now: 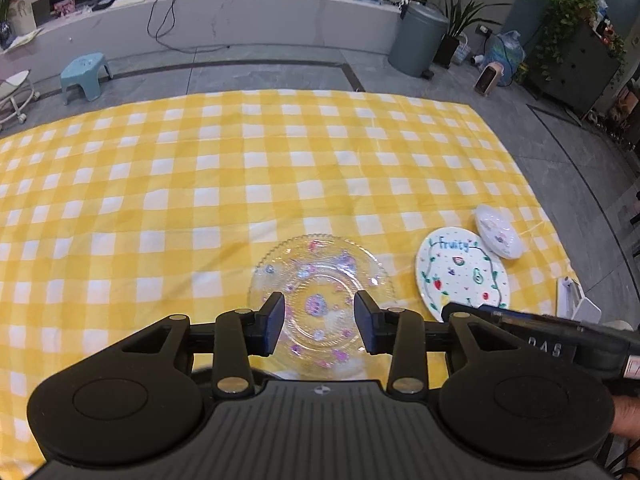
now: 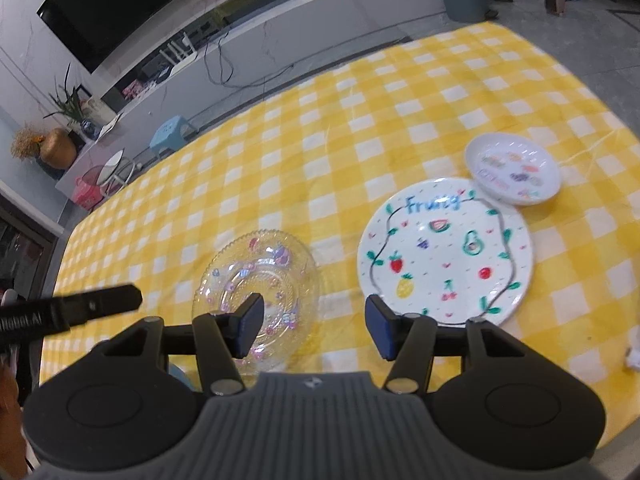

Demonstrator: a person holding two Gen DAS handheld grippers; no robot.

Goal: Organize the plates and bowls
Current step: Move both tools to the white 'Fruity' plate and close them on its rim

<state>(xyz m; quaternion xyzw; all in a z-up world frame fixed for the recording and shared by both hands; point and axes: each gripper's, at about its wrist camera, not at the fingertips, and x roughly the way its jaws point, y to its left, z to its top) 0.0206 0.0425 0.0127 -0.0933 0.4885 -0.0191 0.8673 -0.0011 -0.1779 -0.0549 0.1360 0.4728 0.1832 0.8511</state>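
Note:
A clear glass plate with pink and purple prints (image 1: pixel 320 304) lies on the yellow checked cloth (image 1: pixel 200 184). My left gripper (image 1: pixel 319 322) is open above it, empty. To the right lie a white "Fruity" plate (image 1: pixel 460 276) and a small white bowl (image 1: pixel 498 232) touching its far edge. In the right wrist view my right gripper (image 2: pixel 314 326) is open and empty, hovering between the glass plate (image 2: pixel 256 292) and the "Fruity" plate (image 2: pixel 444 252); the small bowl (image 2: pixel 514 170) sits beyond. The left gripper's body (image 2: pixel 72 312) shows at the left.
The right gripper's body (image 1: pixel 540 332) crosses the right side of the left wrist view. A white object (image 1: pixel 576 300) sits at the cloth's right edge. Beyond the table are a blue stool (image 1: pixel 84 74), a grey bin (image 1: pixel 418 40) and a low ledge (image 1: pixel 240 16).

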